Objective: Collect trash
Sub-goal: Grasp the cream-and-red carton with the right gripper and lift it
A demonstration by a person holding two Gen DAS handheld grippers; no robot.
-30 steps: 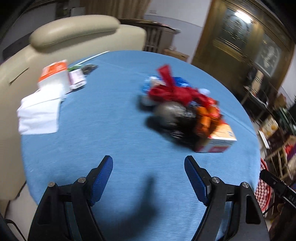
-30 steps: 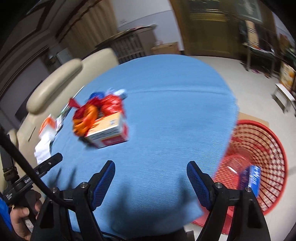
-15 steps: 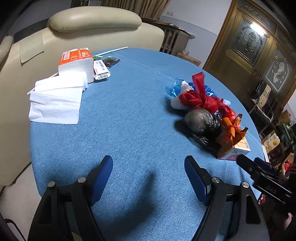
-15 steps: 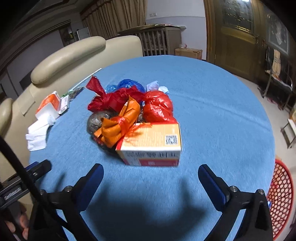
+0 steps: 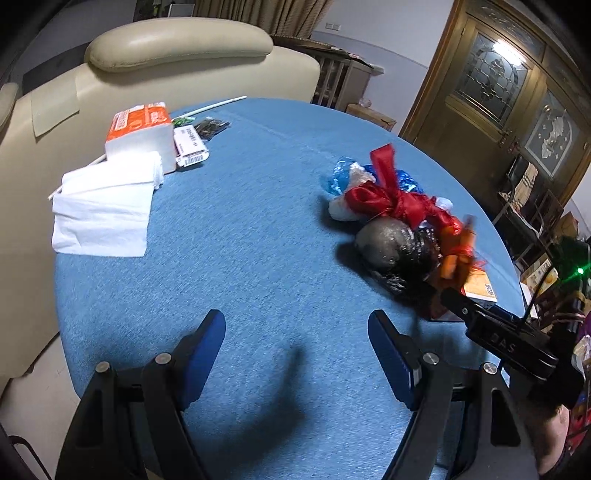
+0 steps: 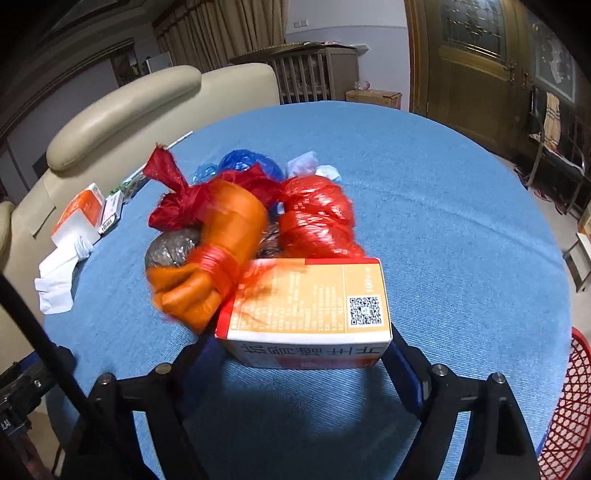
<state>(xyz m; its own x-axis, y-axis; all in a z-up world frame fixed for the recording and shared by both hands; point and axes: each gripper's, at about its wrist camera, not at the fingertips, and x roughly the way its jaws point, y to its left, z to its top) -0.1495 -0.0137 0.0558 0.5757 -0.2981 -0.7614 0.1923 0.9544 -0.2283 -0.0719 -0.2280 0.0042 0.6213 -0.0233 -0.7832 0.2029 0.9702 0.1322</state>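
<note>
On the table (image 6: 461,229), the carton (image 6: 306,314) lies nearest, the tied bags (image 6: 314,221) just behind it; the tissue pack (image 6: 79,218) sits far left, the basket (image 6: 569,406) beside the table's right edge.

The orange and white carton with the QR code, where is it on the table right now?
In the right wrist view the carton lies on the blue table, at the near edge of the trash pile, touching the orange bag, in front of the red bag.

A home: leather sofa (image 5: 177,55), curtains (image 6: 229,33), wooden doors (image 5: 509,85).
</note>
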